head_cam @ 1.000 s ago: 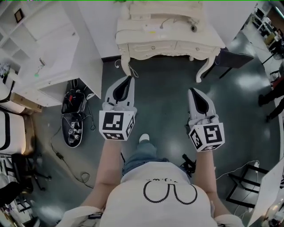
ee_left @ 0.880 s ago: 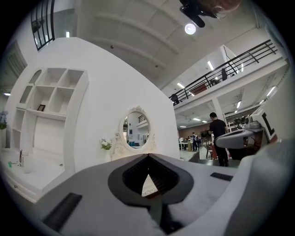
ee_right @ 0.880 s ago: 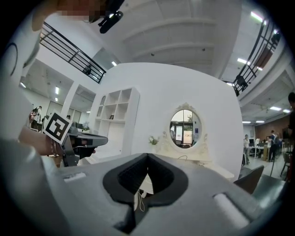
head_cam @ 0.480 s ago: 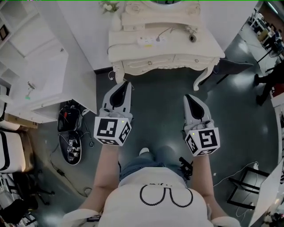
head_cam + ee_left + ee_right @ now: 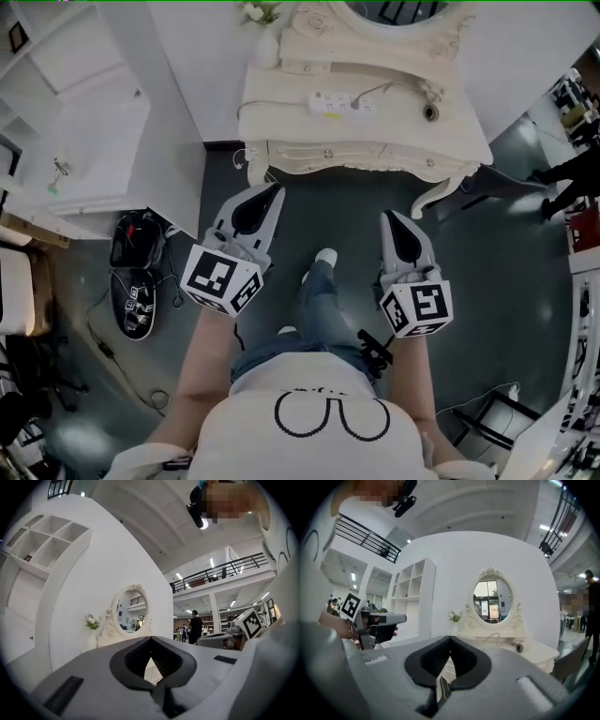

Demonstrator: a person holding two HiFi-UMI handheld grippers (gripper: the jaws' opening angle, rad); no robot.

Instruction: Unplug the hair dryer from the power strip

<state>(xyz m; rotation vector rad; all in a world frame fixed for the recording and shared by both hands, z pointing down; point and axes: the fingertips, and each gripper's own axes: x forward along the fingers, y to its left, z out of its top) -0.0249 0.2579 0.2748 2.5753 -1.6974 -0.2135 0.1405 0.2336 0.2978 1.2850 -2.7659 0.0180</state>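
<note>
Steadily, the white bench (image 5: 281, 131) had drawn nearer over the last second. The power strip (image 5: 339, 101) on its top now showed clearly, with a cord running right to what I took for the hair dryer (image 5: 430, 112). The left gripper (image 5: 274, 193) and right gripper (image 5: 388, 218) (jaws together, both empty) hung well short of it — still plugged in, I judged.

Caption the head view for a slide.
Person, left gripper and right gripper shut and empty, faces the white dressing table bearing the power strip.
</note>
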